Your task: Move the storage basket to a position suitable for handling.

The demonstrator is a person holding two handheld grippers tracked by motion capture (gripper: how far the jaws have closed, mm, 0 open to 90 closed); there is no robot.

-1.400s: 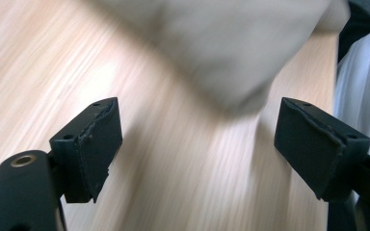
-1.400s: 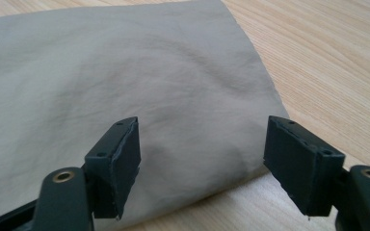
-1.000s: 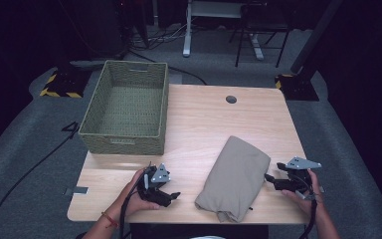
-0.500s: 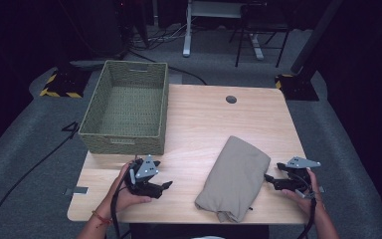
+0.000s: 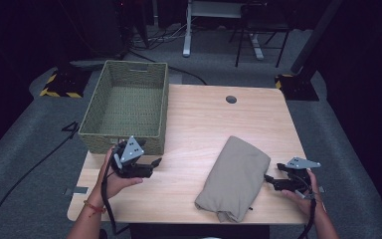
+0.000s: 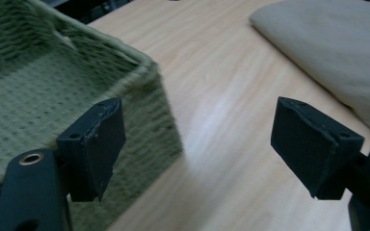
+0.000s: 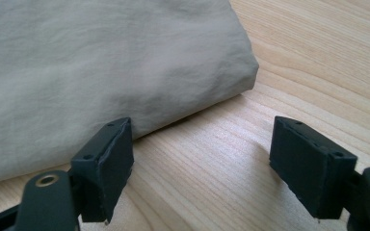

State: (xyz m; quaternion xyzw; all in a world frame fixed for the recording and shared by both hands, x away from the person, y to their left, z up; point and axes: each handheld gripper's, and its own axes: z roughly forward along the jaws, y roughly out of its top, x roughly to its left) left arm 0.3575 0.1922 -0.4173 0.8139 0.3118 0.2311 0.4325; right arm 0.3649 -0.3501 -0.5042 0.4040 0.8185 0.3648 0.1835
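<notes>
A folded beige cloth [image 5: 236, 174] lies on the wooden table [image 5: 199, 129] at the front right. A green woven basket [image 5: 122, 142] stands at the table's left edge with nothing in it. My left gripper [image 5: 154, 162] hovers open just in front of the basket's near right corner. In the left gripper view its jaws [image 6: 197, 144] stand wide apart with nothing between them, the basket [image 6: 38, 86] to their left and the cloth [image 6: 337, 48] farther off. My right gripper [image 5: 267, 180] rests low beside the cloth's right edge, open. In the right gripper view its jaws [image 7: 200, 163] straddle bare wood next to the cloth [image 7: 101, 62].
A round cable hole [image 5: 231, 99] sits near the table's far edge. Beyond the table stand metal furniture legs [image 5: 186, 30] on grey carpet. A black cable [image 5: 30, 169] runs across the floor at the left, near a yellow-and-black striped block [image 5: 57, 89].
My left hand has risen and moved away from the front edge toward the basket's near right corner. The right hand and the cloth have kept still.
</notes>
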